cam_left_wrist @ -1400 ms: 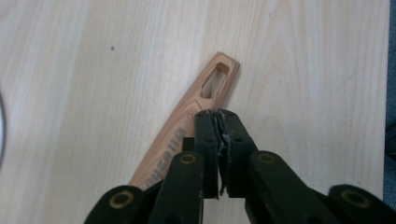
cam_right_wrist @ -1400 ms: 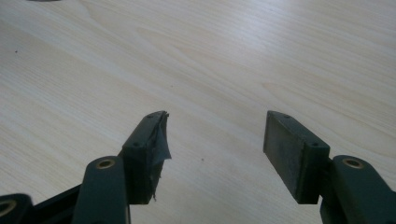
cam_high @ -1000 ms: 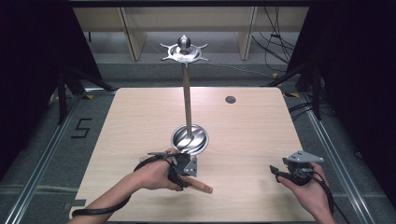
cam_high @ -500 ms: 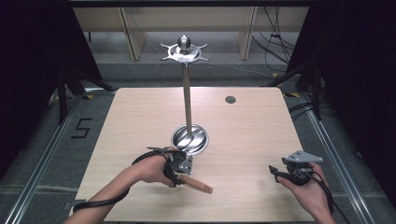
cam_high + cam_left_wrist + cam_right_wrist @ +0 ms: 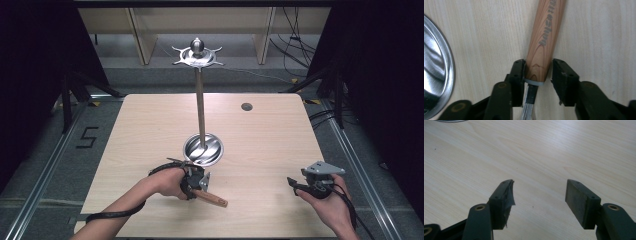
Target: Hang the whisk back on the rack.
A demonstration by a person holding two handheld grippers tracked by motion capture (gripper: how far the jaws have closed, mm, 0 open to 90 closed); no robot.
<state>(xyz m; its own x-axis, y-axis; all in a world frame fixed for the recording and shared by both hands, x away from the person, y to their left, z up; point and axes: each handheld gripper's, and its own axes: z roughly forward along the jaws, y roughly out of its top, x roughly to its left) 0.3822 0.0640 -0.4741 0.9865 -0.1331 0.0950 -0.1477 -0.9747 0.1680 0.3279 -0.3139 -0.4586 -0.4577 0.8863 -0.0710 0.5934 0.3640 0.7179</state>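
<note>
A utensil with a wooden handle (image 5: 212, 199) lies flat on the table in front of the metal hanging stand (image 5: 200, 110). The handle (image 5: 544, 42) carries printed lettering and ends in a white ring and a metal shank. My left gripper (image 5: 196, 181) straddles that end. In the left gripper view (image 5: 537, 68) one jaw touches the wood and a narrow gap shows at the other. My right gripper (image 5: 292, 184) is held at the table's near right, and its jaws (image 5: 537, 192) stand wide apart over bare wood with nothing between them.
The stand's round steel base (image 5: 203, 149) sits just beyond the left gripper, and its rim (image 5: 436, 62) is close to the jaws. Its pole rises to a hooked top (image 5: 197, 54). A small dark hole (image 5: 246, 106) marks the far table.
The left hand has shifted slightly forward toward the stand base. The wooden handle stays where it lay on the table. The right gripper has barely moved.
</note>
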